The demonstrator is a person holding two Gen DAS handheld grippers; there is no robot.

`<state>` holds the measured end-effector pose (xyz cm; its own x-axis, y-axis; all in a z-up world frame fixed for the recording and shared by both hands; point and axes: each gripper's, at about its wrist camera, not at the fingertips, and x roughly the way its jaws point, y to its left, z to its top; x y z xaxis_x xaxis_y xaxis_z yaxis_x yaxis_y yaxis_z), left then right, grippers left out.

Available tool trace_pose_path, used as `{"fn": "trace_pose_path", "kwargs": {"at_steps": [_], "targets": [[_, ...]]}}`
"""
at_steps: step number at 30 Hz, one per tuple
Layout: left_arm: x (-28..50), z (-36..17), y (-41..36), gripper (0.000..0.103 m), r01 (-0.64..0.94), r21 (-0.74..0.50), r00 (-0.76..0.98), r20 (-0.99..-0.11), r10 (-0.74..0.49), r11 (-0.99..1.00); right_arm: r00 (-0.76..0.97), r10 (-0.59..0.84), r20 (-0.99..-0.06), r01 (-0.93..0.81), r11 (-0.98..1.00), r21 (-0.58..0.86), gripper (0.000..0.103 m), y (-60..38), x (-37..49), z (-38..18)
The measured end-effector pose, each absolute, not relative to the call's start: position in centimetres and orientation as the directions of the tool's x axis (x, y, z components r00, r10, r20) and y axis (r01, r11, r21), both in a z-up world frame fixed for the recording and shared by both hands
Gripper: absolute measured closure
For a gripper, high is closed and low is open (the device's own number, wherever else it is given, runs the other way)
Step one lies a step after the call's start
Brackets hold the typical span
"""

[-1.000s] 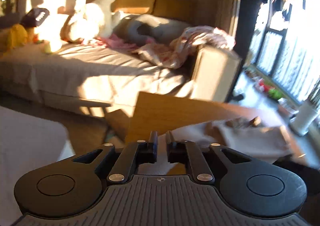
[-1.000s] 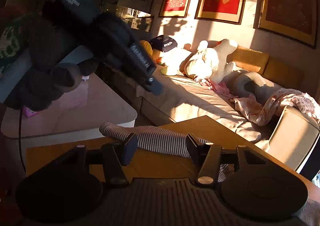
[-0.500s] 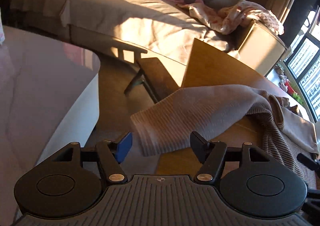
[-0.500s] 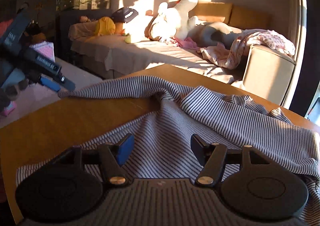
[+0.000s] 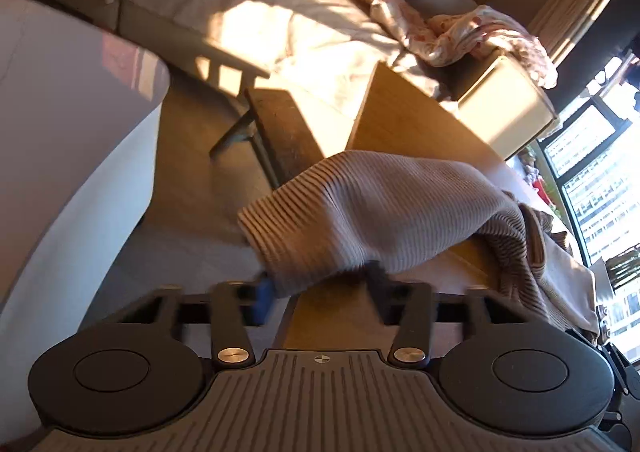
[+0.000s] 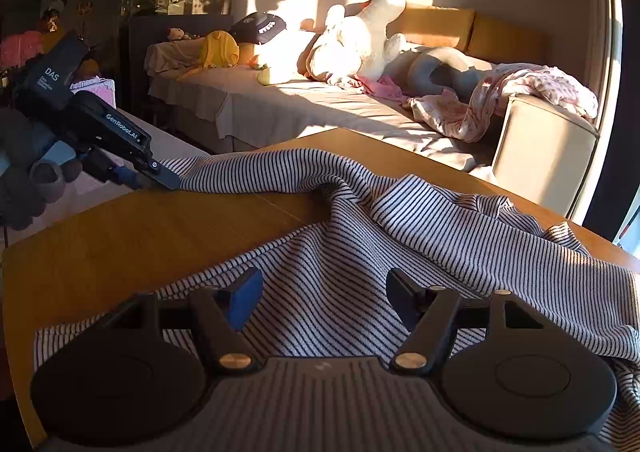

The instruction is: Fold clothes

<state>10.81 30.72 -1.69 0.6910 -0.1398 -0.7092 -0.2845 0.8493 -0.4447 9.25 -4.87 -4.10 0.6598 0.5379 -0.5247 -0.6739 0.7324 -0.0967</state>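
A wooden table (image 6: 132,236) stands in a sunlit living room, its far edge facing a sofa (image 6: 320,108) piled with a soft toy (image 6: 352,44) and a crumpled blanket (image 6: 520,92). A striped top (image 6: 400,236) lies spread across the table, one sleeve (image 5: 360,220) hanging over the left edge. The left gripper (image 5: 320,288) is closing, the sleeve's cuff between its fingers. The right gripper (image 6: 322,292) hovers wide open over the top's near hem, gripping nothing.
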Motion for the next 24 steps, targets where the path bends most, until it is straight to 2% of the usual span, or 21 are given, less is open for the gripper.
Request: {"fn": "trace_pose_path", "kwargs": {"at_steps": [2, 9, 14, 18, 24], "targets": [[10.8, -0.7, 30.4, 0.095, -0.278, -0.405, 0.708, -0.699, -0.099, 0.871, 0.666, 0.537, -0.518, -0.675, 0.73, -0.111, 0.034, -4.7, 9.0, -4.0], [10.6, 3.5, 28.7, 0.096, -0.183, -0.391, 0.771, -0.626, -0.115, 0.902, 0.739, 0.546, -0.394, -0.659, 0.707, -0.257, 0.034, -2.8, 7.3, -2.3], [11.4, 7.5, 24.9, 0.096, -0.047, -0.38, 0.825, -0.536, -0.179, 0.924, 0.74, 0.586, -0.332, -0.659, 0.73, -0.18, 0.034, -3.5, 8.1, 1.1], [13.9, 10.6, 19.7, 0.096, 0.079, -0.377, 0.843, -0.469, -0.263, 0.923, 0.806, 0.514, -0.294, -0.58, 0.786, -0.216, 0.034, -6.6, 8.6, 2.4], [17.3, 12.5, 9.9, 0.094, 0.315, -0.353, 0.797, -0.406, -0.448, 0.881, 0.86, 0.393, -0.326, -0.446, 0.889, -0.104, 0.034, -13.2, 10.1, 1.8]]}}
